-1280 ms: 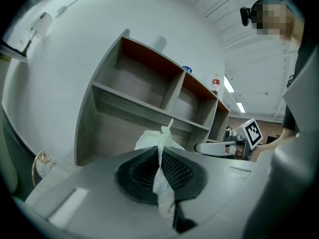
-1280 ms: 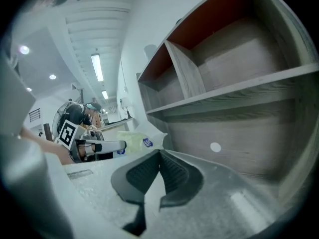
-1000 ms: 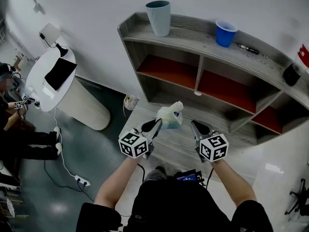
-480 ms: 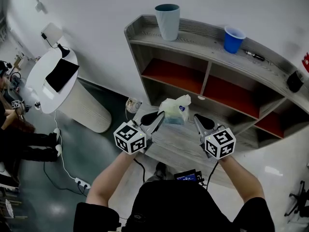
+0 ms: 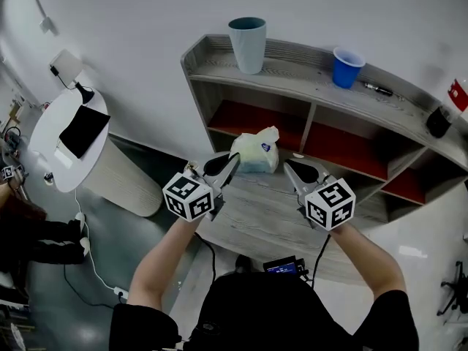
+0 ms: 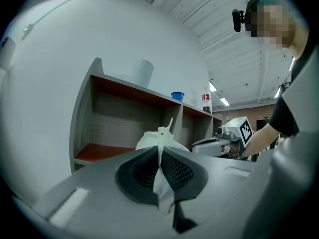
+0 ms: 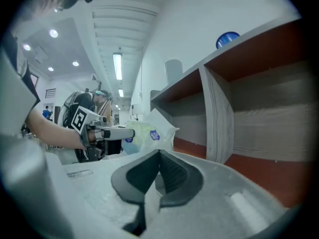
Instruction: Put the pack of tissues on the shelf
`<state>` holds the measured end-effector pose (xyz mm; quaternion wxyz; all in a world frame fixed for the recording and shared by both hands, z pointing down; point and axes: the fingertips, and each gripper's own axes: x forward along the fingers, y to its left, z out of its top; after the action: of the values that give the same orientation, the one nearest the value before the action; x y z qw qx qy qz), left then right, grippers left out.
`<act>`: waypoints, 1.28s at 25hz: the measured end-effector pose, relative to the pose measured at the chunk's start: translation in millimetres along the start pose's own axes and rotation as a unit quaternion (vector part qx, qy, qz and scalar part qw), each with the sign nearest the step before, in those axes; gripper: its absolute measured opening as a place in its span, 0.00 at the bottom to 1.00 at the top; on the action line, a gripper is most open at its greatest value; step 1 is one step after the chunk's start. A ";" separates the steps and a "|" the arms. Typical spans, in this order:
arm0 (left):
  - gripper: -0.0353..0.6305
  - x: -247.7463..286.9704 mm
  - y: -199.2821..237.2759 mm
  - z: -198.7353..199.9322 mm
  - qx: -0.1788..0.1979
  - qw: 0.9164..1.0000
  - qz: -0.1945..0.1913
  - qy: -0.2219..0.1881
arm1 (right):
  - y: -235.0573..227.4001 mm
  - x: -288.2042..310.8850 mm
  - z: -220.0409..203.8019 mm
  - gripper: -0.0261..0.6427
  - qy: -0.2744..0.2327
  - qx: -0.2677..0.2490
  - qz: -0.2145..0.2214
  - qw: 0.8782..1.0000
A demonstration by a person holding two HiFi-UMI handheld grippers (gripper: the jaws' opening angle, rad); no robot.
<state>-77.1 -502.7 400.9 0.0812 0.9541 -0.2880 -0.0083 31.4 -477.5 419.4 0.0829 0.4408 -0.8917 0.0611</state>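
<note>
tissue pack in front of the shelf; cups on its top

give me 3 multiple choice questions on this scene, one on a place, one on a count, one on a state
1. Where does the blue cup stand?
A. on top of the shelf unit
B. in a red compartment
C. on the round white table

2. How many cups stand on top of the shelf unit?
A. one
B. two
C. four

3. The left gripper is:
A. wide open
B. shut on the pack of tissues
C. out of view

Answers:
1 A: it stands on the top board.
2 B: the pale teal cup and the blue one.
3 B: its jaws pinch the wrapper's edge.
</note>
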 end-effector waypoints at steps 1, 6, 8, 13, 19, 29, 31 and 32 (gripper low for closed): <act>0.06 3.4 2.6 2.9 0.002 1.000 -0.002 0.000 | -0.2 2.0 3.6 0.04 -0.001 -0.001 0.000 1.000; 0.06 20.6 14.0 16.5 0.010 1.000 -0.011 -0.007 | -3.9 11.4 18.9 0.04 -0.011 -0.004 -0.009 1.000; 0.06 27.6 19.4 20.2 0.011 1.000 -0.013 -0.010 | -6.5 14.8 21.5 0.04 -0.014 -0.007 -0.015 1.000; 0.06 46.7 33.8 27.3 0.014 1.000 -0.019 -0.014 | -12.5 22.6 25.8 0.04 -0.017 -0.002 -0.029 0.999; 0.06 66.7 48.5 30.5 0.014 0.999 -0.029 -0.012 | -16.9 33.1 31.8 0.04 -0.021 0.008 -0.044 0.999; 0.06 91.7 73.4 24.6 0.005 1.000 -0.030 -0.006 | -28.7 43.3 23.6 0.04 -0.015 0.049 -0.068 0.996; 0.06 95.0 76.4 23.5 0.004 1.000 -0.031 -0.006 | -30.2 45.2 22.1 0.04 -0.013 0.052 -0.071 0.996; 0.06 96.5 77.7 23.0 0.004 0.999 -0.031 -0.006 | -31.0 46.2 21.6 0.04 -0.013 0.054 -0.072 0.996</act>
<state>-40.7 -623.1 393.6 0.0757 0.9628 -0.2589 -0.0154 26.5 -536.1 408.7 0.0511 0.5086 -0.8540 0.0971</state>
